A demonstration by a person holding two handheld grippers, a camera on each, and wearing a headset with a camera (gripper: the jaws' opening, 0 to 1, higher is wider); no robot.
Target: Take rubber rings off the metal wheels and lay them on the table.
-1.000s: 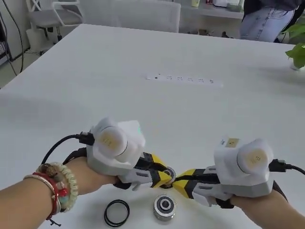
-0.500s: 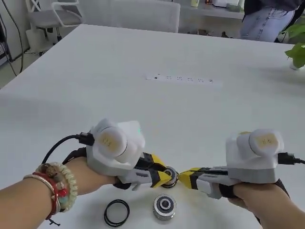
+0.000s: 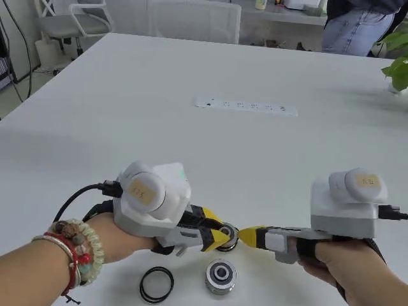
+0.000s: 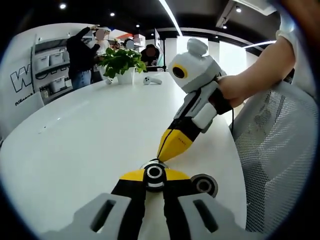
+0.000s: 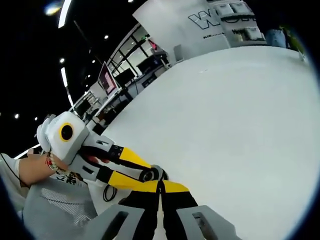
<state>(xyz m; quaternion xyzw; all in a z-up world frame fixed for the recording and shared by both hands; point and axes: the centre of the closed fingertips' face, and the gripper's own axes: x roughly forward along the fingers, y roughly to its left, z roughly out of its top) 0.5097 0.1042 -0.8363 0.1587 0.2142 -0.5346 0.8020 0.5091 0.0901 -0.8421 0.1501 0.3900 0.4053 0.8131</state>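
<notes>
A metal wheel (image 3: 229, 234) with a thin black rubber ring on its rim is held just above the table (image 3: 191, 146), my left gripper (image 3: 223, 236) shut on it. In the left gripper view the wheel (image 4: 154, 171) sits between the yellow jaws. My right gripper (image 3: 244, 236) comes in from the right, rolled on its side, shut, its tips pinching the ring at the wheel's rim (image 5: 150, 174). A loose rubber ring (image 3: 156, 284) and a bare metal wheel (image 3: 220, 277) lie on the table in front of the grippers.
A white power strip (image 3: 245, 105) lies mid-table. A chair (image 3: 191, 19) stands at the far edge, a potted plant (image 3: 398, 67) at the far right, and a person (image 3: 357, 25) stands behind it. The table's near edge is close below the hands.
My right gripper has rolled about its own axis, so its white housing has come up and shifted right, while its tips stay at the wheel. The left gripper holds still.
</notes>
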